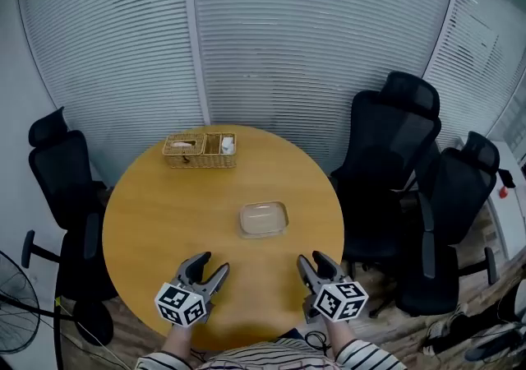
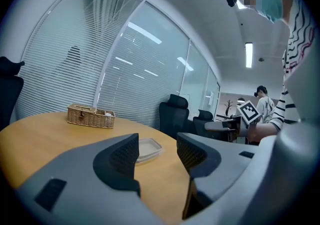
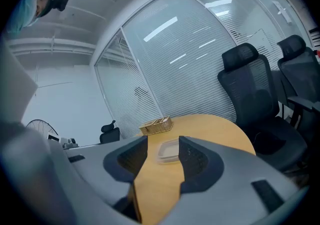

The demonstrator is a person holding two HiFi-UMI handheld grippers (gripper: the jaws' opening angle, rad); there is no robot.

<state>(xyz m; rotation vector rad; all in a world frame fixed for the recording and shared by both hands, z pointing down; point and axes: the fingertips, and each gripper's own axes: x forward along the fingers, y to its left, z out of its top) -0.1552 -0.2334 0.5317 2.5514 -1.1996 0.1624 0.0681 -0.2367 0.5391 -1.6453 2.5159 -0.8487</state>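
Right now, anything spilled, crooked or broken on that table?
Nothing stands out. The clear container sits flat in the middle of the round table, with no spill around it. The wicker basket stands upright at the far edge. The left gripper and right gripper are both open and empty by the near edge.

Left claw [image 1: 207, 271] sits at seven o'clock, its jaws apart and empty, aimed toward one o'clock. Right claw [image 1: 313, 266] sits at five o'clock, likewise parted and empty, aimed toward eleven.

Round wooden table [image 1: 164, 220], black office chairs [image 1: 386, 146] around it, slatted glass walls [image 1: 312, 48] behind
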